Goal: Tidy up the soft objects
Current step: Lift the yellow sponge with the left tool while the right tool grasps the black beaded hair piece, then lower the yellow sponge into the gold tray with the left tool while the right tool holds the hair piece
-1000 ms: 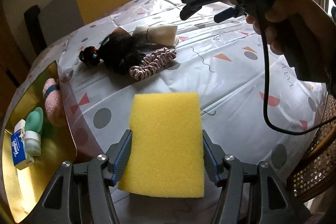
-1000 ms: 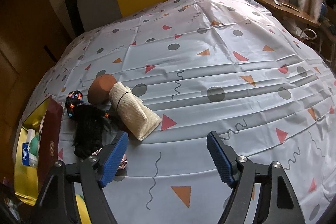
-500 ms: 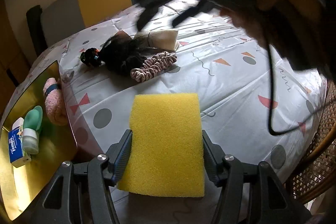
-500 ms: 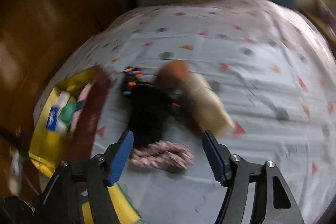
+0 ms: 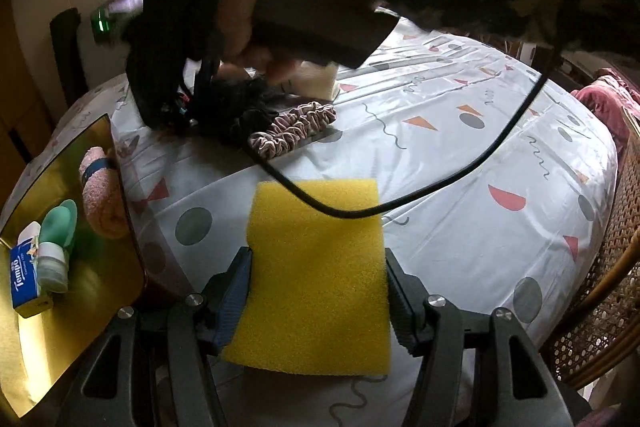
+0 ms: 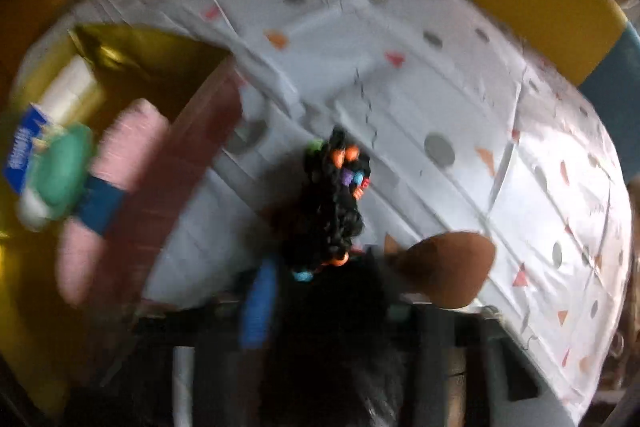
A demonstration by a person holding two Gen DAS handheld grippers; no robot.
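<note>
Nearest, at six o'clock, the left tool [image 5: 316, 291] sits level and low over the tabletop [image 5: 460, 219], its jaws closed against both sides of a yellow sponge [image 5: 316, 267], a flat porous slab. At nine o'clock a gold tray [image 5: 60, 339] holds a pink rolled towel [image 5: 100, 195]. Farther, at twelve o'clock, the right tool [image 6: 320, 291] tips down onto the black wig [image 6: 332, 211]; blur hides its opening, I cannot tell. A pink scrunchie [image 5: 292, 131] lies beside it.

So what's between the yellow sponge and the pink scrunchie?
Just bare tablecloth, with a black cable hanging above it, in the left wrist view.
</note>
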